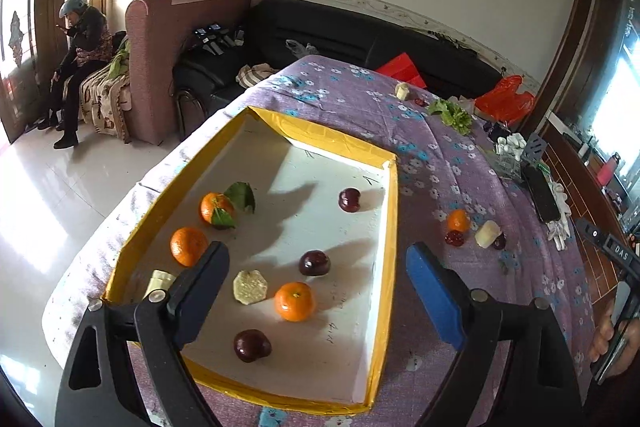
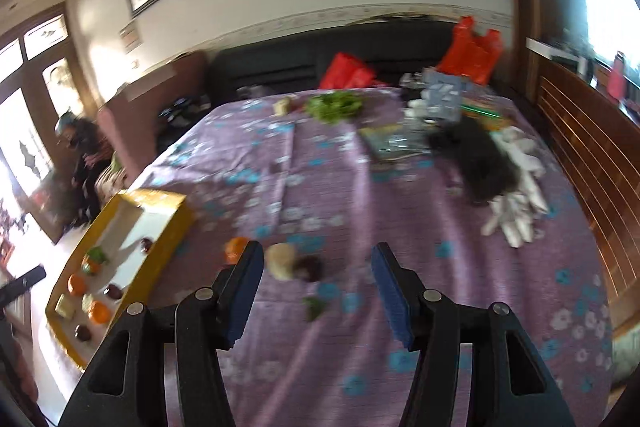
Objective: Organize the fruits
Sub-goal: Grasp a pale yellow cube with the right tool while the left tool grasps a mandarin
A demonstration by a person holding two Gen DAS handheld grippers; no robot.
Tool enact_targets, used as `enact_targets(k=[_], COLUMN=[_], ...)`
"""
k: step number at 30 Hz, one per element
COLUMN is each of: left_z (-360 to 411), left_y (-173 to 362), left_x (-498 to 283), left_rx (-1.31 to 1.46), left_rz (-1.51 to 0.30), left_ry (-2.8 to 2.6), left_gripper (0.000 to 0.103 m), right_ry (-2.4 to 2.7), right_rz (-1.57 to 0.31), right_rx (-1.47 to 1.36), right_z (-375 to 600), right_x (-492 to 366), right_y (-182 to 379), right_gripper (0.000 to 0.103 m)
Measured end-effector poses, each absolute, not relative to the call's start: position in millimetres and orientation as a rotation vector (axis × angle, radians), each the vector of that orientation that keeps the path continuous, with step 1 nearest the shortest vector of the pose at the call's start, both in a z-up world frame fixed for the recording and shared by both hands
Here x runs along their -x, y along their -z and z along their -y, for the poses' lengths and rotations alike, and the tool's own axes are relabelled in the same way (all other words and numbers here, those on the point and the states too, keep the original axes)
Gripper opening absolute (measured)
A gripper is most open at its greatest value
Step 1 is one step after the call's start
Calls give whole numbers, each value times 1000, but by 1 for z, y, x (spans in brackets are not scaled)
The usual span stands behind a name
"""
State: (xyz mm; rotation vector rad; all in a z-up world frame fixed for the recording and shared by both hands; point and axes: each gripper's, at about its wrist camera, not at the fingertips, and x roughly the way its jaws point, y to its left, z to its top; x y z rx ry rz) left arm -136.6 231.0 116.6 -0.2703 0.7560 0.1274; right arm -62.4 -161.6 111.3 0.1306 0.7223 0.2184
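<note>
A yellow-rimmed tray point(image 1: 390, 211) on the table's left holds sorted oranges, dark plums and pale chunks. The left gripper point(image 1: 316, 275) hovers over it, jaws wide, empty. The right gripper point(image 2: 316, 291), jaws wide, faces loose fruit: an orange point(image 2: 235, 249), pale chunk point(image 2: 282, 259), plum point(image 2: 311, 267).

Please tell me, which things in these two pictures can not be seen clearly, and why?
- Pale yellow block in the yellow-rimmed white tray, left wrist view: partly hidden behind the left gripper finger.
- Small dark fruit on the purple flowered cloth, left wrist view: mostly behind a pale peeled chunk.
- Fruits ahead of the right gripper, right wrist view: motion blur; kinds unclear.
- Black object on white gloves, right wrist view: blurred.
</note>
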Motion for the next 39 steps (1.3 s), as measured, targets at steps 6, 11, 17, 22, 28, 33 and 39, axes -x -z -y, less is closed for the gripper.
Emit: enact_targets(k=[6, 11, 17, 22, 28, 33, 39], left_z=[-197, -177, -161, -153, -141, -126, -116], left_y=[-102, -95, -94, -88, -75, -75, -79], left_x=[123, 113, 108, 98, 82, 71, 41], left_rx=[224, 198, 137, 119, 129, 82, 44], left_rz=[-807, -848, -852, -873, -918, -927, -937], left_ry=[-73, -31, -11, -3, 17, 37, 53], left_gripper=[90, 90, 90, 90, 90, 90, 90], right_ry=[-218, -310, -337, -327, -321, -304, -343], right_rz=[-783, -845, -861, -863, -850, -834, -840], right_rx=[-250, -257, -90, 7, 88, 147, 143], right_z=[186, 149, 92, 75, 63, 58, 58], right_x=[41, 19, -9, -20, -22, -21, -16], right_y=[-91, -62, -39, -24, -13, -11, -13], right_gripper=[61, 61, 57, 48, 46, 39, 31])
